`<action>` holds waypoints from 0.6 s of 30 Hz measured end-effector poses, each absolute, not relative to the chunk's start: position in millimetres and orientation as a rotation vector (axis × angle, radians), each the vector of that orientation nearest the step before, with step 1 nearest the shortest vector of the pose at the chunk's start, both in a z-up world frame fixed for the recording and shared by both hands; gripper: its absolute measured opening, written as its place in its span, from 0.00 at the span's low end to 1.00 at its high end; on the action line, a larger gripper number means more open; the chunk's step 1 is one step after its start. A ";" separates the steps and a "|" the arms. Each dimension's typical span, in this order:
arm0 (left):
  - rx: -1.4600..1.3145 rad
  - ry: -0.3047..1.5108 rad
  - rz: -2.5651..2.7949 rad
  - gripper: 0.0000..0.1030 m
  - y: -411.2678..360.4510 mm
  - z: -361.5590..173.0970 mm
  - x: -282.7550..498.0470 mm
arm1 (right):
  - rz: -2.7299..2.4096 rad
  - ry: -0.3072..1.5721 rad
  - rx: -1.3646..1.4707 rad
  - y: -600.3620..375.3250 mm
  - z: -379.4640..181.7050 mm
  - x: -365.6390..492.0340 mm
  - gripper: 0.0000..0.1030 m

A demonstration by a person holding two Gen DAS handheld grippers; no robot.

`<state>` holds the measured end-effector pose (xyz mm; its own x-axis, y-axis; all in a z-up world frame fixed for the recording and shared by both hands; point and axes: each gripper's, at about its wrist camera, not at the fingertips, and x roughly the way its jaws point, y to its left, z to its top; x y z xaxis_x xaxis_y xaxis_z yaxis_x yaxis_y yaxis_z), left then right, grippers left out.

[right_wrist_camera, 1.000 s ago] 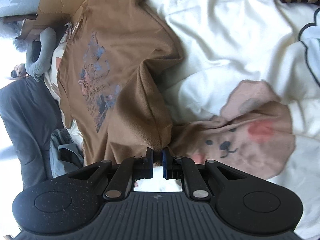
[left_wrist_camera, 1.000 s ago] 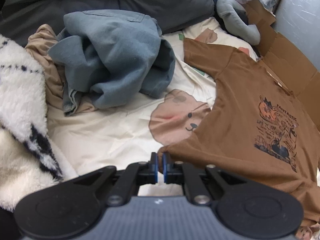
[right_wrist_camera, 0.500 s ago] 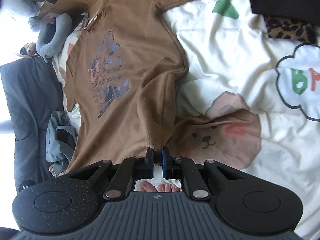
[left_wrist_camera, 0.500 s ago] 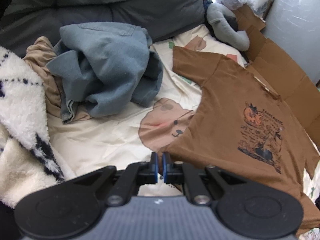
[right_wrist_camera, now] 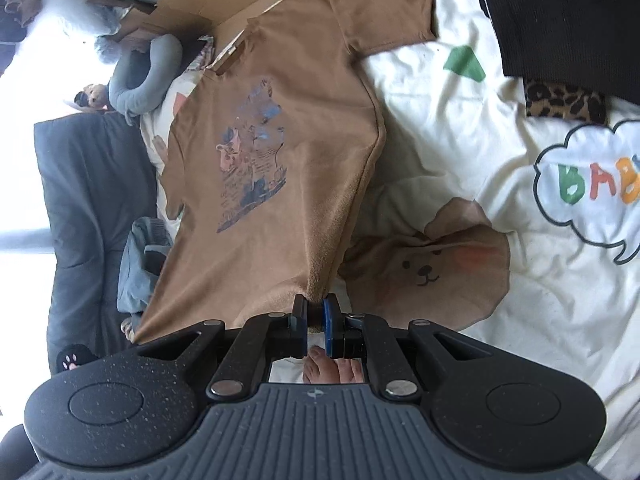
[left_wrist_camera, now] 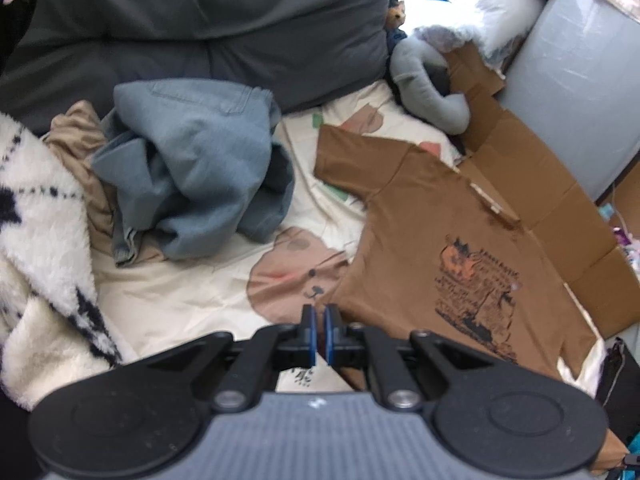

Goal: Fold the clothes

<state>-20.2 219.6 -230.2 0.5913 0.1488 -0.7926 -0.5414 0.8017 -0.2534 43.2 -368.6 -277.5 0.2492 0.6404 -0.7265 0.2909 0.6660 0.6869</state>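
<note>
A brown T-shirt (left_wrist_camera: 432,220) with a dark printed picture lies spread on the cream bear-print sheet (left_wrist_camera: 168,300), its collar against the cardboard. My left gripper (left_wrist_camera: 319,322) is shut on one bottom corner of the shirt, where the cloth runs in behind its right finger. In the right wrist view the same T-shirt (right_wrist_camera: 280,92) hangs in a fold from my right gripper (right_wrist_camera: 316,314), which is shut with brown cloth pinched between its blue pads. The hem stretches from there toward the lower left, raised off the sheet (right_wrist_camera: 448,128).
A crumpled blue-grey garment (left_wrist_camera: 192,168), a beige one and a fluffy white-and-black blanket (left_wrist_camera: 40,240) lie to the left. Dark grey cushions (left_wrist_camera: 200,20) line the back. Flattened cardboard (left_wrist_camera: 560,216) and a grey plush (left_wrist_camera: 432,88) sit far right. A person's toes (right_wrist_camera: 332,372) show below.
Both grippers have risen with the shirt's bottom edge, so more of the shirt and bed shows. The right view has also rolled a little. Both stay shut.
</note>
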 end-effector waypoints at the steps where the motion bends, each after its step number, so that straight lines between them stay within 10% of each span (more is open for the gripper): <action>1: -0.508 0.846 0.419 0.04 218.7 -226.5 -19.2 | 0.288 1.344 0.868 -369.3 -273.5 43.4 0.05; 18: -0.525 0.809 0.390 0.04 226.2 -180.3 -9.1 | 0.357 1.259 0.849 -384.5 -209.7 61.3 0.05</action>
